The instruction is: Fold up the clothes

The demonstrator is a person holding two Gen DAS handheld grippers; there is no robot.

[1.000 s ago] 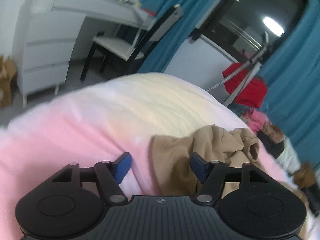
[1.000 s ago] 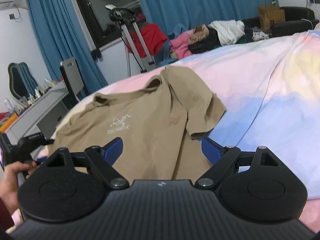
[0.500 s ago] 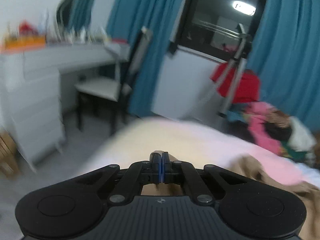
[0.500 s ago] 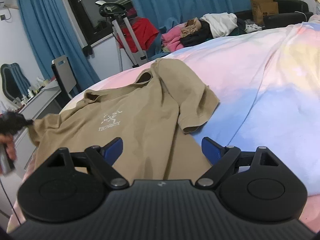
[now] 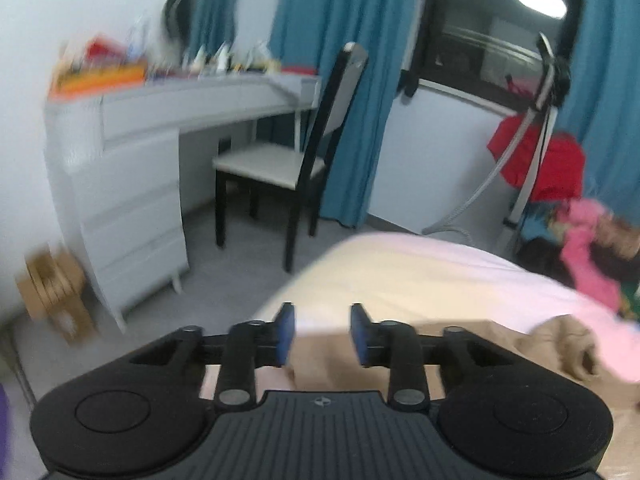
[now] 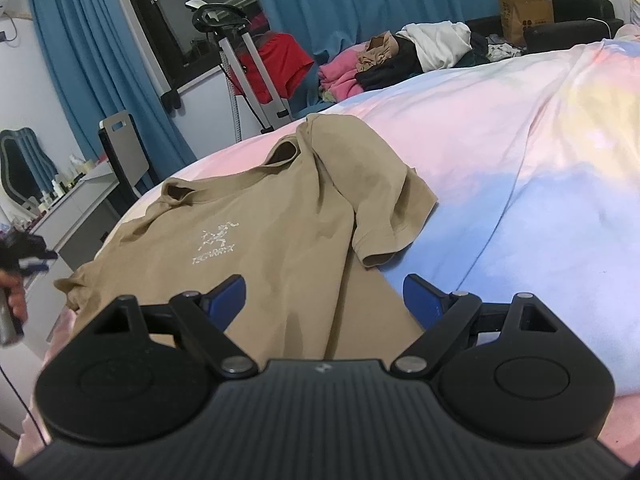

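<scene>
Our tan cotton T-shirt (image 6: 256,240) lies spread, unfolded, on the pastel bed (image 6: 520,168); left tool (image 5: 320,334) and right tool (image 6: 324,300) gape empty.

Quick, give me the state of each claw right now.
Left claw: open, holding nothing; tan cotton T-shirt lies just below its fingers.
Right claw: wide open, empty, above the shirt's lower part.
</scene>
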